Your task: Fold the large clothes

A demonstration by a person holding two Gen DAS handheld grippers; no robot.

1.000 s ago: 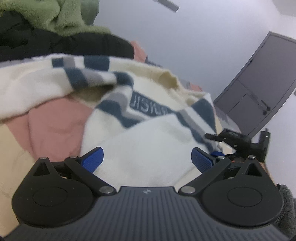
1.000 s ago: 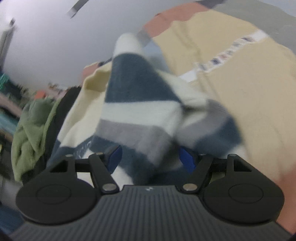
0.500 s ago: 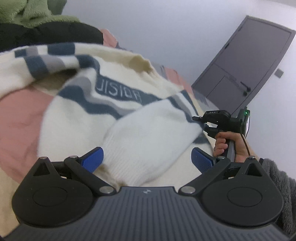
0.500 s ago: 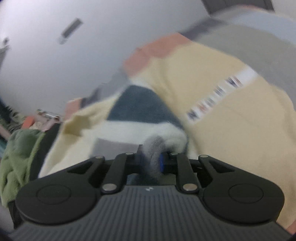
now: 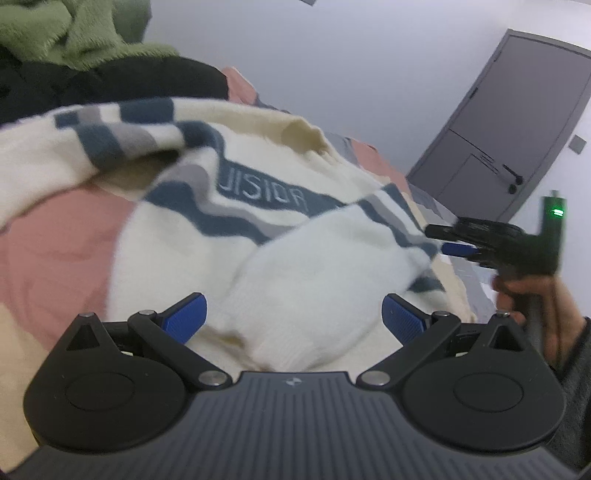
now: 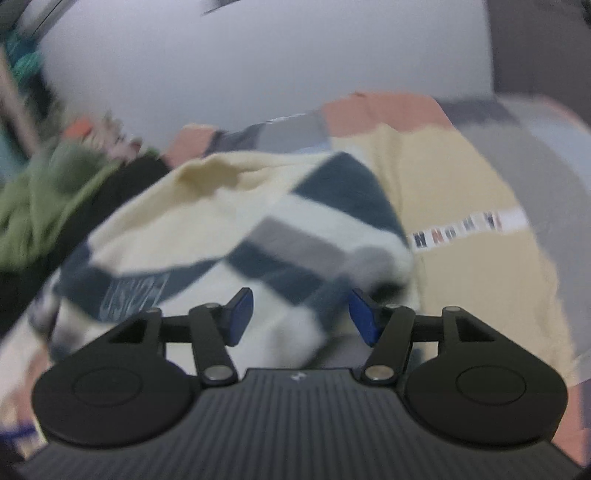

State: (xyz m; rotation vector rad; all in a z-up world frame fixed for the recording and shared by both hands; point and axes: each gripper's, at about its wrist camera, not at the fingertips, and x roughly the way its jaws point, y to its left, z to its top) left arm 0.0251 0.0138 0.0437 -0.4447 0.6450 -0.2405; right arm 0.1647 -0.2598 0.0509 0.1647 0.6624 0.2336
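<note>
Patchwork bedspread (image 5: 48, 251), one striped sweater (image 5: 295, 280) (cream), two open grippers

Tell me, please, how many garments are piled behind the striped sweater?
2: a green one on top, a black one beneath it, against the sweater. More may be hidden.

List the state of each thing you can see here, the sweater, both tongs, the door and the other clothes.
Striped sweater: spread on the bed, one white sleeve folded across its front.
Left tongs: open, sleeve cuff between the pads, not pinched.
Right tongs: open, jaws have just been opening, sweater fabric between them, not gripped.
Grey door: shut.
Green garment: crumpled in a heap.
Black garment: bunched under the green one.
</note>
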